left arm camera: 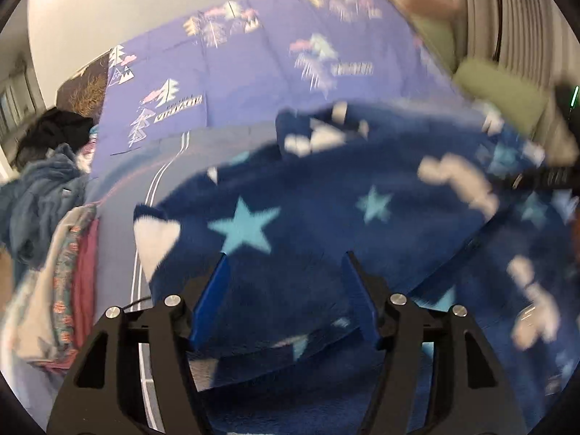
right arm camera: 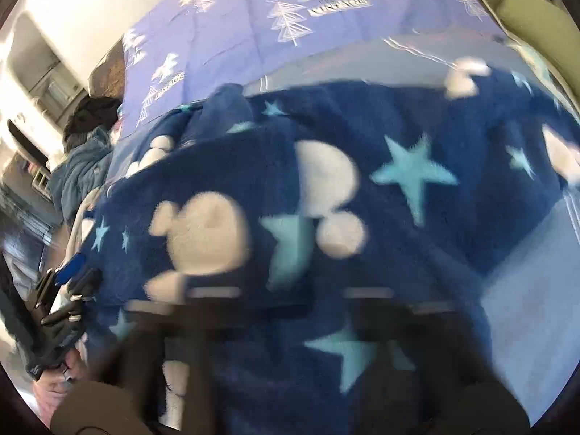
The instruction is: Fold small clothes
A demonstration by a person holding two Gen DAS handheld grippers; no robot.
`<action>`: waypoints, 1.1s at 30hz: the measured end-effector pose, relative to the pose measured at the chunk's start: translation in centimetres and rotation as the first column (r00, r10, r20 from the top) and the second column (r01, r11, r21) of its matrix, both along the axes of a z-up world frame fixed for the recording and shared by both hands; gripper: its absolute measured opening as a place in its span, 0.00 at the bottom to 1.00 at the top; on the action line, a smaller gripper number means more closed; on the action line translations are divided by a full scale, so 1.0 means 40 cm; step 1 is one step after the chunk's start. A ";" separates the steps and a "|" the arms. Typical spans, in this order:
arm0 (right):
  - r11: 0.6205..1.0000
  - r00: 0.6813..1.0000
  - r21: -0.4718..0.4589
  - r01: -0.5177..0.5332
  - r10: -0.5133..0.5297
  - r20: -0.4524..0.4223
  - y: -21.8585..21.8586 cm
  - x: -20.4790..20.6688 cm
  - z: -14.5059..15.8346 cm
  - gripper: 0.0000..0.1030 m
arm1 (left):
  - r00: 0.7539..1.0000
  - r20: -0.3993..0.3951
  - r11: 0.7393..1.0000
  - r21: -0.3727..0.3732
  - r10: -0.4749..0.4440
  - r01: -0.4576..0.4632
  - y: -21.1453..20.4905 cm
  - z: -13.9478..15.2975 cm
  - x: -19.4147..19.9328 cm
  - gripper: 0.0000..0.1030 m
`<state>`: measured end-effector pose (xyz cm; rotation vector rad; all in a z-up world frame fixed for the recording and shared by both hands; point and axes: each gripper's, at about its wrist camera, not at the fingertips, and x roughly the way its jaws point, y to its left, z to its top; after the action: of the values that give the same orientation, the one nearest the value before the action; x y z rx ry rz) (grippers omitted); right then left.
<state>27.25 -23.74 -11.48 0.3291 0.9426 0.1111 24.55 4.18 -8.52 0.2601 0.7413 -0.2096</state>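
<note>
Left gripper (left arm camera: 286, 282): nearest the left wrist camera, black arms with blue fingers (left arm camera: 212, 301), spread apart. Fleece passes under and between them; the pads do not press on it.

Fleece (left arm camera: 326, 217): navy garment with light-blue stars and white shapes, lying on the bed, folded so one layer overlaps another. It fills the middle of both views, running from 6 o'clock up towards 3 o'clock in the left wrist view.

Right gripper (right arm camera: 286, 297): at 6 o'clock in the right wrist view, badly blurred and dark, fingertips lost against the fleece (right arm camera: 362, 188). Its jaws are pressed together; whether cloth is pinched between them cannot be told.

Left gripper (right arm camera: 72, 272), second sighting: at 8 o'clock in the right wrist view, at the fleece's edge.

Bedspread (left arm camera: 253, 72): purple, printed with trees, at 12 o'clock.

Clothes pile (left arm camera: 43, 188): blue and dark items at 9 o'clock, beside the bedspread.

Pillow (left arm camera: 500, 94): green, at 2 o'clock.
</note>
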 end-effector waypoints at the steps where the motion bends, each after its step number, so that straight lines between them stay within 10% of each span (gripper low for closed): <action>1: 1.000 0.999 0.012 0.024 -0.025 0.038 -0.003 -0.020 0.028 0.08 | 1.000 0.003 1.000 0.013 0.005 -0.005 -0.005 0.001 -0.005 0.62; 5: 0.986 0.988 -0.161 0.031 -0.006 0.153 0.009 -0.086 0.108 0.09 | 0.998 0.066 0.999 -0.038 -0.021 0.023 0.006 0.045 -0.035 0.77; 8: 0.972 1.000 -0.233 0.010 -0.004 0.025 -0.011 -0.062 0.030 0.33 | 1.000 0.018 1.000 -0.020 -0.017 0.018 0.006 0.021 0.003 0.77; 15: 0.980 0.976 0.055 0.189 -0.193 0.098 -0.252 -0.151 0.047 0.66 | 0.999 -0.026 0.999 -0.034 0.023 -0.023 0.012 0.010 0.019 0.77; 18: 0.915 0.912 0.095 0.393 -0.401 0.083 -0.423 -0.169 0.038 0.69 | 0.999 -0.008 0.996 -0.080 -0.032 0.031 -0.022 0.052 0.004 0.77; 26: 0.518 0.689 0.567 0.640 -0.714 -0.125 -0.832 -0.220 -0.151 0.56 | 0.986 -0.026 0.982 -0.092 -0.166 0.163 -0.204 0.035 0.024 0.79; 33: 0.406 0.580 0.570 0.714 -0.800 -0.156 -0.957 -0.196 -0.200 0.33 | 0.979 -0.125 0.980 -0.141 -0.159 0.141 -0.232 -0.042 0.068 0.84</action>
<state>19.43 -62.04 -19.48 1.3118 0.5001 -0.4484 27.28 -5.12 -10.19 0.1770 0.8397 -0.4219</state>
